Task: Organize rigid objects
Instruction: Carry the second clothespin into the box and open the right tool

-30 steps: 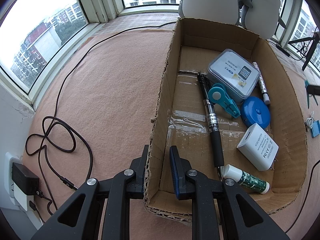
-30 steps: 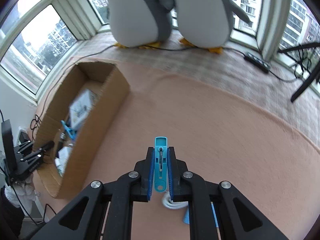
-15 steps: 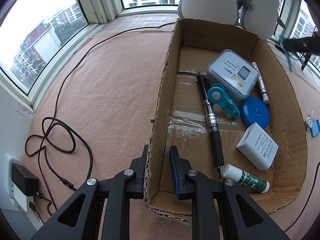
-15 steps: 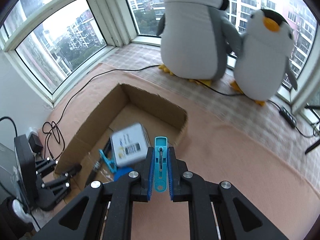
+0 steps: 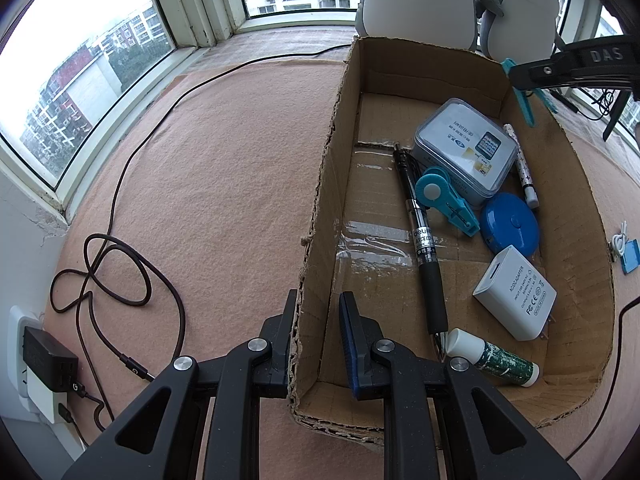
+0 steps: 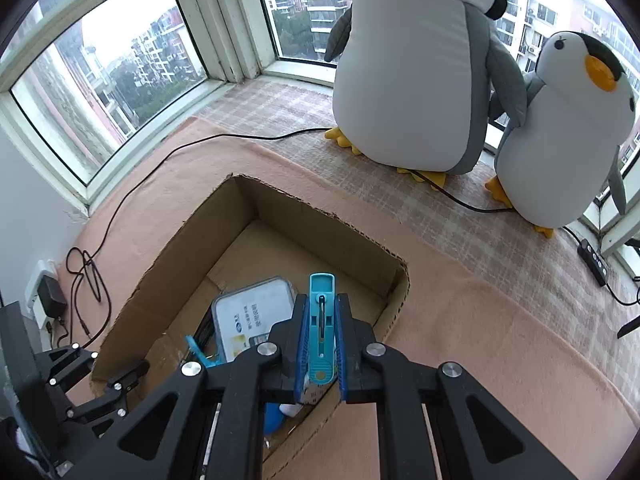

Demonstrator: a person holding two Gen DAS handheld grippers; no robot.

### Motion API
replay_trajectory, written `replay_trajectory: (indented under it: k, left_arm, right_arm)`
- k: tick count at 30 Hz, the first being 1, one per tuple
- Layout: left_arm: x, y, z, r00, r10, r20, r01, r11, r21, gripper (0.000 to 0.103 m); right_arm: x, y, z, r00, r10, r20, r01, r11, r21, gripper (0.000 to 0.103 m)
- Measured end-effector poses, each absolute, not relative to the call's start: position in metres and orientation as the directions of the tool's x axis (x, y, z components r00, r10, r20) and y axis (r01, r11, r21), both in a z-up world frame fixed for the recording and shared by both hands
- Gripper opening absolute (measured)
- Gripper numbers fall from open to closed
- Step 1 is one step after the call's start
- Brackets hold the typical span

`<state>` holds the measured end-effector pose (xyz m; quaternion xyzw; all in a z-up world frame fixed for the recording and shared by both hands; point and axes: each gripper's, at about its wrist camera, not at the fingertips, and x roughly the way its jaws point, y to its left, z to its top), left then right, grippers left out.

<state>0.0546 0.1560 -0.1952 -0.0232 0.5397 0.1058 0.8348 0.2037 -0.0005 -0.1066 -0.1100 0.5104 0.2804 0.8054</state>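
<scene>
I'm looking out over a bay of windows [image 6: 120, 80] with white frames, grey daylight pouring in and apartment blocks outside. The floor is covered in a pinkish felt mat [image 5: 208, 168], and beyond it a pale plaid blanket [image 6: 280, 108] runs up to the sill. Two big plush penguins [image 6: 416, 80] stand by the glass, the smaller one [image 6: 572, 136] on the right. A black cable [image 5: 120, 184] snakes across the mat to a charger [image 5: 48, 356] plugged into a white wall socket. At far right I see a black power strip [image 6: 594, 262] on the blanket.
</scene>
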Motion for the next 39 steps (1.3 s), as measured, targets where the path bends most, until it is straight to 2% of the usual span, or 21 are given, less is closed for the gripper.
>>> replay_trajectory:
  k: [15, 17, 21, 39]
  left_arm:
    - [0.055, 0.156, -0.195, 0.395, 0.152, -0.906, -0.202, 0.976, 0.076, 0.019]
    - [0.055, 0.156, -0.195, 0.395, 0.152, -0.906, -0.202, 0.976, 0.076, 0.019]
    - [0.055, 0.156, -0.195, 0.395, 0.152, -0.906, -0.202, 0.976, 0.075, 0.019]
    - [0.054, 0.156, -0.196, 0.395, 0.156, -0.905, -0.201, 0.976, 0.081, 0.019]
  right_arm:
    - [0.209, 0.013, -0.117, 0.313, 0.315, -0.896, -0.571, 0.816, 0.087, 0.011]
    - [0.209, 0.013, -0.116, 0.315, 0.314, -0.896, -0.57, 0.817, 0.087, 0.014]
    - [0.207, 0.012, -0.112, 0.334, 0.323, -0.886, -0.57, 0.817, 0.083, 0.029]
    - [0.163, -0.036, -0.067, 0.36, 0.401, -0.843, -0.572, 0.808, 0.141, 0.03]
